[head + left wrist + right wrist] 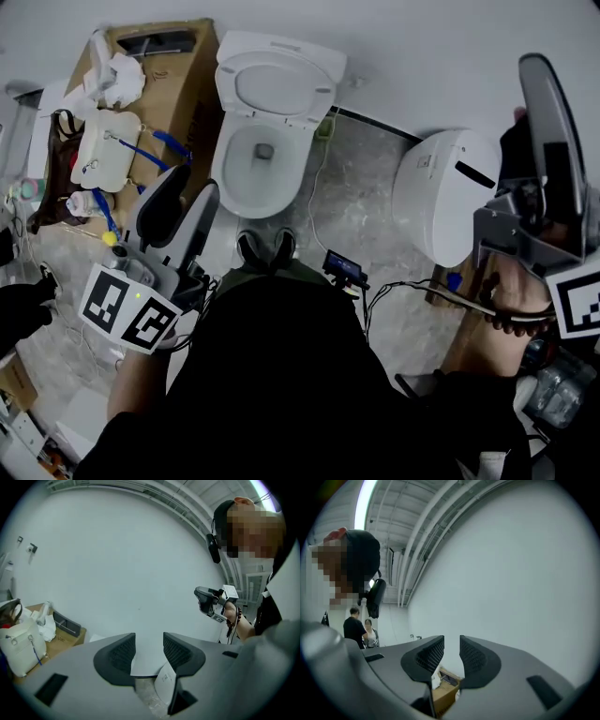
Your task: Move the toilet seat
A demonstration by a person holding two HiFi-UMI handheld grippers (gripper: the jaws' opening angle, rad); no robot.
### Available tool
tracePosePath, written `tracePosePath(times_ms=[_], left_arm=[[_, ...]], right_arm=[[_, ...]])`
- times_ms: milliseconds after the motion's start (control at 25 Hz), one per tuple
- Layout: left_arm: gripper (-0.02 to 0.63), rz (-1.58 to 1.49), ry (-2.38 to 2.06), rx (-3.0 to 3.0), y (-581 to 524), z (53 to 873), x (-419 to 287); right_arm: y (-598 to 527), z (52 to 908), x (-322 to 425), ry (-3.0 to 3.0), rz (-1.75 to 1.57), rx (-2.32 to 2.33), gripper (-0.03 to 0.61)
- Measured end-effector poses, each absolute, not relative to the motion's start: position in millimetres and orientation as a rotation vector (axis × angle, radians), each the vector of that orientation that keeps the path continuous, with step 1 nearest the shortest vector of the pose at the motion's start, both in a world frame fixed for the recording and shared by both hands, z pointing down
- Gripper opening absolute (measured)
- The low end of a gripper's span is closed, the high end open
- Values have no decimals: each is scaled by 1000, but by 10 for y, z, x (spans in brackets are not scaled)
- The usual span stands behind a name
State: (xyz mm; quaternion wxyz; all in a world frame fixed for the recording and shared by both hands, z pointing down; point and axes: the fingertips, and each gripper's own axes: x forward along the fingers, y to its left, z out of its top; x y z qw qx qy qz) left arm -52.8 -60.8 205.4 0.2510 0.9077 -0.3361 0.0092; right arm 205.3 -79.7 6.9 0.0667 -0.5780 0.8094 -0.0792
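Observation:
The white toilet (262,131) stands against the wall at the top middle of the head view. Its seat (278,91) is tipped up and back, and the bowl (258,155) lies bare. My left gripper (190,187) hovers left of the bowl, apart from it, jaws open and empty. In its own view the left gripper (149,641) faces the blank wall. My right gripper (544,84) is held high at the far right, far from the toilet. In its own view the right gripper (452,644) shows a narrow gap with nothing between the pads.
A cardboard box (178,84) with a white bag (103,155) and crumpled paper stands left of the toilet. A white rounded unit (445,192) sits on the marble floor at right, with cables (403,286) near it. Two people (361,631) stand far off.

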Motion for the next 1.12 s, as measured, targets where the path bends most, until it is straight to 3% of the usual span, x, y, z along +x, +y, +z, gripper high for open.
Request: tracePosePath(times_ms=[160, 520, 1120], left_arm=[[193, 12, -936, 2496, -548, 1852, -548], [193, -21, -936, 2506, -367, 1646, -673], [193, -6, -893, 2545, -311, 1605, -580]], right_arm=[[-728, 115, 1607, 2471, -275, -1617, 110], [-378, 1115, 908, 2588, -470, -1606, 89], [-209, 1333, 855, 2590, -532, -1636, 78]])
